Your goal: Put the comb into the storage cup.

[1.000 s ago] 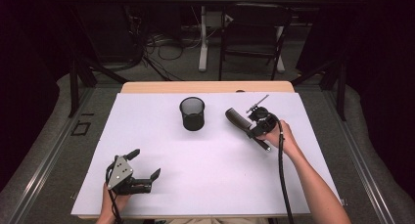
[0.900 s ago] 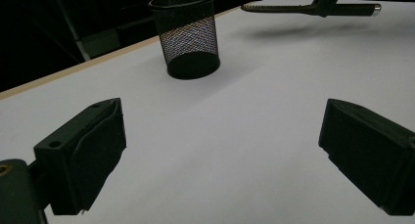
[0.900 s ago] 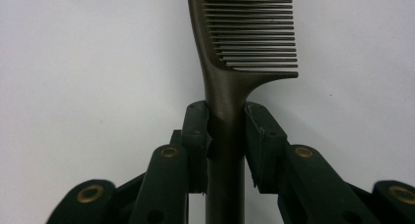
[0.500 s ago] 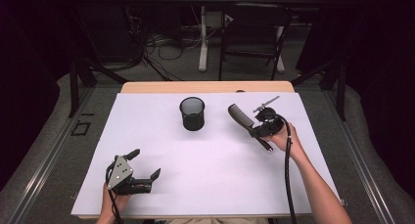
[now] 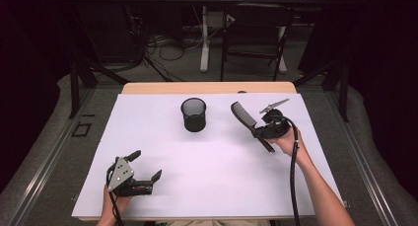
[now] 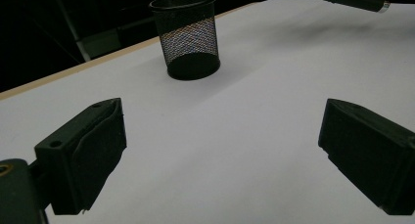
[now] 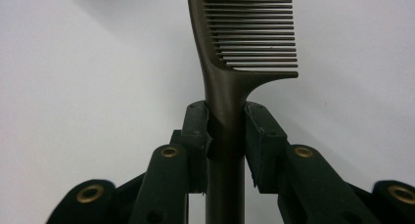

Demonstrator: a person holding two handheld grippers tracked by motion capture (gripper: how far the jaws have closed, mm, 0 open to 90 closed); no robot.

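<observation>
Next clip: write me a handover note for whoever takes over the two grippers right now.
Right gripper: jaws shut on the comb at its handle, toothed end pointing away from the hand, held above the white sheet, right of the mesh cup.
Left gripper: jaws open, nothing between them, low at the near left of the sheet.
Done: comb is picked up.
Left: probably carry it over the upright cup and drop it in; the cup looks empty from here.

Left gripper [image 5: 148, 166] fingers spread wide; right gripper [image 5: 257, 131] fingers clamped.
</observation>
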